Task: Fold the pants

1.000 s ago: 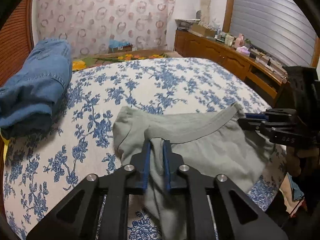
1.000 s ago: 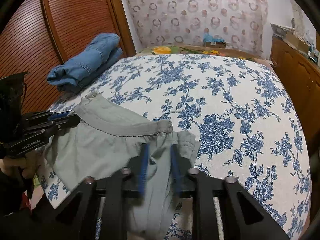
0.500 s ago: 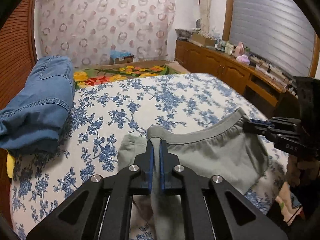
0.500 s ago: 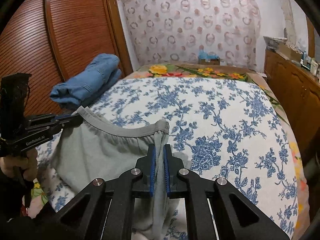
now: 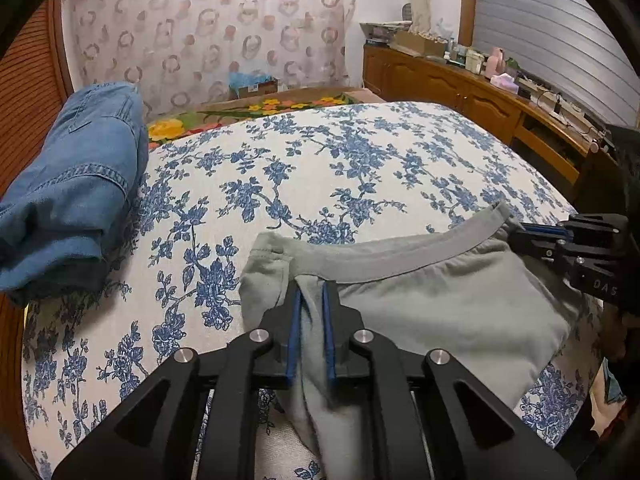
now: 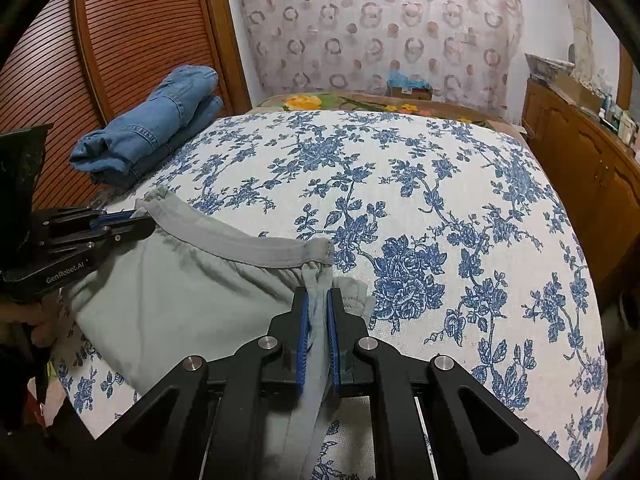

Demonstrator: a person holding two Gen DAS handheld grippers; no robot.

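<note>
Grey-green pants (image 5: 432, 304) lie at the near edge of a bed, waistband (image 5: 400, 256) away from me; they also show in the right wrist view (image 6: 188, 304). My left gripper (image 5: 310, 300) is shut on the waistband's left end. My right gripper (image 6: 317, 300) is shut on the waistband's right end. Each gripper appears side-on in the other's view, the right one (image 5: 524, 234) and the left one (image 6: 140, 220). The pant legs hang off the bed's near edge, hidden.
The bed has a white cover with blue flowers (image 5: 320, 168). Folded blue jeans (image 5: 76, 184) lie at its left side by a brown slatted wardrobe (image 6: 120, 60). A wooden sideboard (image 5: 480, 96) with clutter stands to the right.
Both grippers lifted the waistband and then lowered it back toward the bed. Their jaws narrowed onto the cloth over the last second.
</note>
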